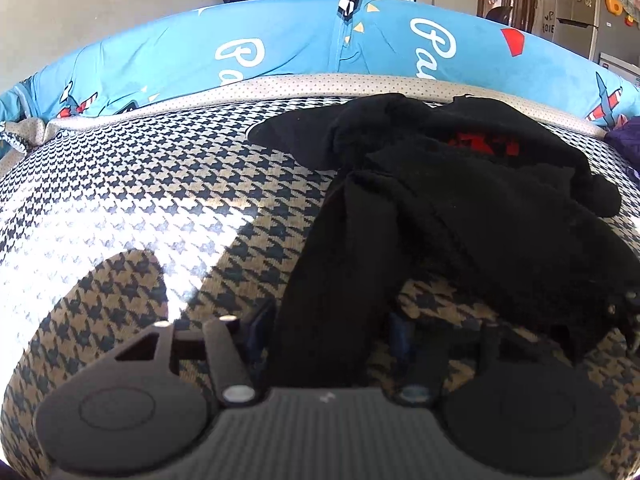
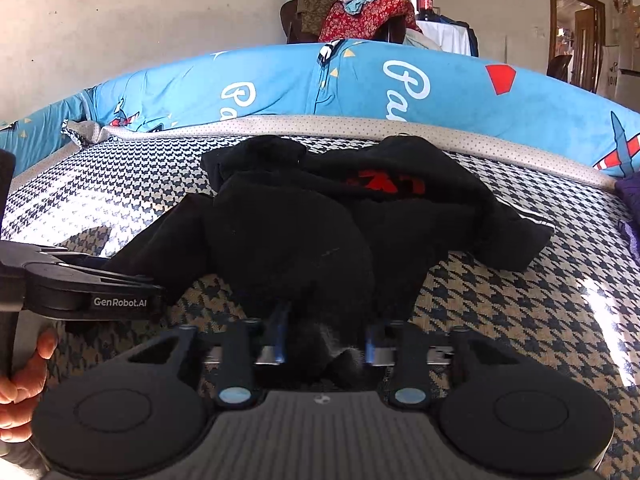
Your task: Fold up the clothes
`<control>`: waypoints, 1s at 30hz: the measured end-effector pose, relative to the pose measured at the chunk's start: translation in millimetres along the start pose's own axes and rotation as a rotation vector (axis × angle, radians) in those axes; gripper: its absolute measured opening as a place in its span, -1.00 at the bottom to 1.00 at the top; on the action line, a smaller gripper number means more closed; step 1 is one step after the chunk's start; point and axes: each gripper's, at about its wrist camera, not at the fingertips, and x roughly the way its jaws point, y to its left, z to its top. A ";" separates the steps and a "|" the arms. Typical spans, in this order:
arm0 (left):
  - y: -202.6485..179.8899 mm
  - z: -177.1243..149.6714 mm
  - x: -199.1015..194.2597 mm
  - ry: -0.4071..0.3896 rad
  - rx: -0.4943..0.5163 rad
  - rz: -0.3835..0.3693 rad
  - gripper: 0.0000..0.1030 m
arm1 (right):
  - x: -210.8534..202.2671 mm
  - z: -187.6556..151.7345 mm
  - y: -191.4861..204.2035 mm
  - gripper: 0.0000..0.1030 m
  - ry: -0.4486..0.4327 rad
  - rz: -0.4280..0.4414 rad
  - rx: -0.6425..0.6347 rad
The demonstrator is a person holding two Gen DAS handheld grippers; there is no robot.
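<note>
The right gripper (image 2: 325, 340) was clamped on the near edge of the black garment (image 2: 320, 224); the left gripper (image 1: 326, 332) gripped its other fold. The garment lay crumpled on the checked bedcover (image 2: 520, 300), before a blue bolster (image 2: 440, 80).

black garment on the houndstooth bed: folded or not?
Not folded: the black knit garment lies crumpled, its red print half hidden in creases.

Garment (image 1: 460, 208) on bed (image 1: 140, 184), before bolster (image 1: 280, 52)
</note>
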 end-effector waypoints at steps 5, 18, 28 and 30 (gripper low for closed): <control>3.6 -1.4 -6.9 -0.004 -0.004 0.029 -0.45 | -16.8 0.6 -5.6 -0.83 -0.045 -0.041 0.017; 41.0 -2.8 -36.5 0.003 -0.123 0.138 -0.43 | -77.0 -14.3 -38.8 -0.84 -0.071 -0.174 0.125; 47.5 -18.4 -65.8 -0.028 -0.129 0.132 0.41 | -93.6 -30.7 -42.0 -0.10 -0.054 -0.190 0.219; 49.0 -16.3 -73.4 -0.064 -0.144 0.114 0.49 | -98.2 -29.8 -41.2 -0.07 -0.085 -0.199 0.226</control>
